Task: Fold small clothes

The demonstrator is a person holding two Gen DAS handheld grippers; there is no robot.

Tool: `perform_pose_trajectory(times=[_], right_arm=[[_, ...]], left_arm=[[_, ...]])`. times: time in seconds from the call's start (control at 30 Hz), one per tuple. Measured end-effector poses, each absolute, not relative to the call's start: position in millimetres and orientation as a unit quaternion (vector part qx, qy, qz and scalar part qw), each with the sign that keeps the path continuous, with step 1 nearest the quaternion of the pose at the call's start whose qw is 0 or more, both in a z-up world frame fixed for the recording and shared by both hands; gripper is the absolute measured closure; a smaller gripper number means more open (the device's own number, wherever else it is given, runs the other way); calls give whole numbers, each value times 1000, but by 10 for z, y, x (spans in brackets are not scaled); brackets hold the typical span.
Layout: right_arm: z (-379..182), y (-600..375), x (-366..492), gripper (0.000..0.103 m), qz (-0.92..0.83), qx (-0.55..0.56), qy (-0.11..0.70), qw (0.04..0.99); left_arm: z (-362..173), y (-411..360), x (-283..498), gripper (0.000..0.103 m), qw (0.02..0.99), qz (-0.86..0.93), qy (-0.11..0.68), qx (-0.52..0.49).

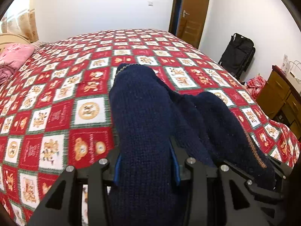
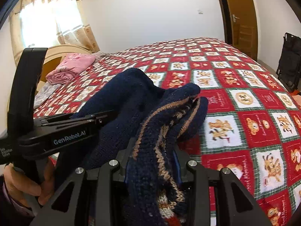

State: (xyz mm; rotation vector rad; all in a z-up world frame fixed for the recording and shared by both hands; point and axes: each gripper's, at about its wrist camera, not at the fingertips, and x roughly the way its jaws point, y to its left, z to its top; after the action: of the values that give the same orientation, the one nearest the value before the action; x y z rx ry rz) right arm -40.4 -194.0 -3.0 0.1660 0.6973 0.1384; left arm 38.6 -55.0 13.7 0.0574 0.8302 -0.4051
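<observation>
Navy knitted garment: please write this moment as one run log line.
left gripper: shut on navy knitted garment | right gripper: shut on same garment | garment: bunched, unfolded | under it: red patterned bedspread

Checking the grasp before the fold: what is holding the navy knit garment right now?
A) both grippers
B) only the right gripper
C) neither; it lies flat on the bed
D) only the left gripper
A: the navy knit garment runs between the jaws of the left gripper and of the right gripper.
</observation>
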Motion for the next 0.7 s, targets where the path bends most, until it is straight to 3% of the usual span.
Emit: perform_pose_trajectory(times=[0.7], right_arm=[[-31, -1658, -484, 68, 80, 63, 349, 932]], left_arm=[[109, -228, 224, 60, 900, -178, 398, 12]])
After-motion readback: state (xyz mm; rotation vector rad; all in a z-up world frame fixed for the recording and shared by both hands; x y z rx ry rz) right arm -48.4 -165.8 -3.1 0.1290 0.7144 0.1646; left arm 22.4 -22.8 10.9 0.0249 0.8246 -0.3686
